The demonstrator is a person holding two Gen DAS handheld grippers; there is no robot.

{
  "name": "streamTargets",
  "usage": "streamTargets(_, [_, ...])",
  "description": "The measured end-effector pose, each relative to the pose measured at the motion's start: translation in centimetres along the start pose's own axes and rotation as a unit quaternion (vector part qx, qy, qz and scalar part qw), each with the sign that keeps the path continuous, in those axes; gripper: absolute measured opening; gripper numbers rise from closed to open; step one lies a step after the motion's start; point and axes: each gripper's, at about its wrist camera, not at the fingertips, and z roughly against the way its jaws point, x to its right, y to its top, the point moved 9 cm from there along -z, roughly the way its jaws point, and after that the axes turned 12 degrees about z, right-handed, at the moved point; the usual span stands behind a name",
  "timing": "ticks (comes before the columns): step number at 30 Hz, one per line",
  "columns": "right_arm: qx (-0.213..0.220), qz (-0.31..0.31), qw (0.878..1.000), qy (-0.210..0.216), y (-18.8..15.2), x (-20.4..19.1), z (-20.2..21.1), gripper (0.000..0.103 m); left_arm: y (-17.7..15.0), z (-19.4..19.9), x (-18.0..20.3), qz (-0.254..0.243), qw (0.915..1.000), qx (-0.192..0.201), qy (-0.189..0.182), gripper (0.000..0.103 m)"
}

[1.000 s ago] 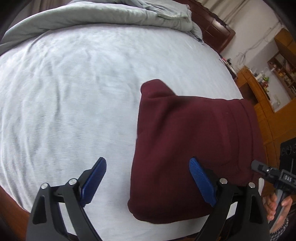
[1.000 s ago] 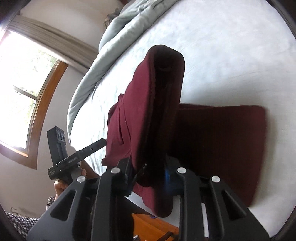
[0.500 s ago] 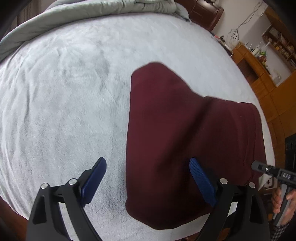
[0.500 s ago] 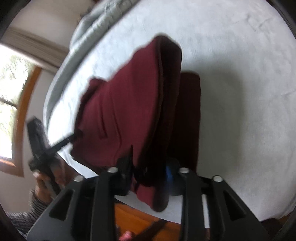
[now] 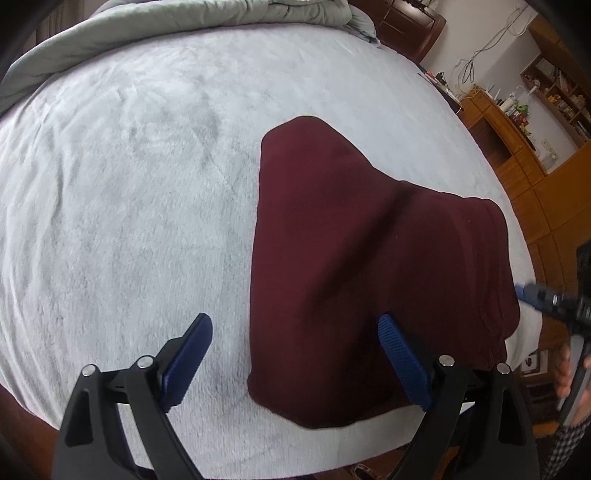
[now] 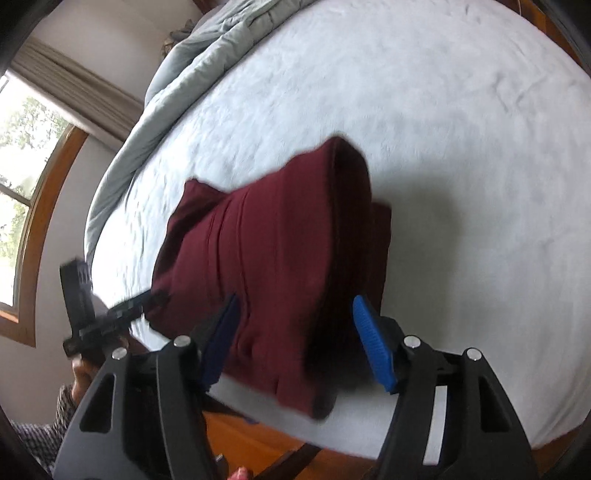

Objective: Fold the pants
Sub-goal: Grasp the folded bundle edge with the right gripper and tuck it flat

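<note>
Dark red pants [image 5: 369,258] lie folded on the pale grey bed [image 5: 129,184], close to its near edge. My left gripper [image 5: 294,323] hangs open over the left edge of the pants, one pad above the sheet and one above the cloth, gripping nothing. In the right wrist view the folded pants [image 6: 277,240] bulge up between the blue pads of my right gripper [image 6: 294,301]. Its jaws are opening and the pads stand off the cloth. Each gripper shows at the other view's edge: the right gripper [image 5: 554,299] and the left gripper [image 6: 122,310].
A bunched grey duvet [image 5: 110,29] lies along the far side of the bed [image 6: 461,147]. Wooden cabinets and shelves [image 5: 517,147] stand past the right side. A window [image 6: 22,184] with a wooden frame is on the left wall. A hand holds each gripper handle.
The right gripper's jaws went from shut on the raised fold to open. The raised fold came down onto the lower layer of the pants. Both hands shifted sideways a little.
</note>
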Motion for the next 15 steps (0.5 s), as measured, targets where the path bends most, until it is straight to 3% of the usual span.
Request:
streamTargets(8, [-0.008, -0.029, 0.999, 0.037, -5.3, -3.1, 0.6, 0.059, -0.8, 0.5, 0.4, 0.008, 1.0000, 0.002, -0.005, 0.092])
streamTargets(11, [-0.016, -0.042, 0.999, 0.031, -5.3, -2.8, -0.7, 0.057, -1.1, 0.7, 0.7, 0.004, 1.0000, 0.002, -0.006, 0.092])
streamTargets(15, [-0.003, -0.082, 0.995, 0.058, -4.9, -1.7, -1.6, 0.055, -1.4, 0.9, 0.9, -0.003, 1.0000, 0.003, -0.003, 0.092])
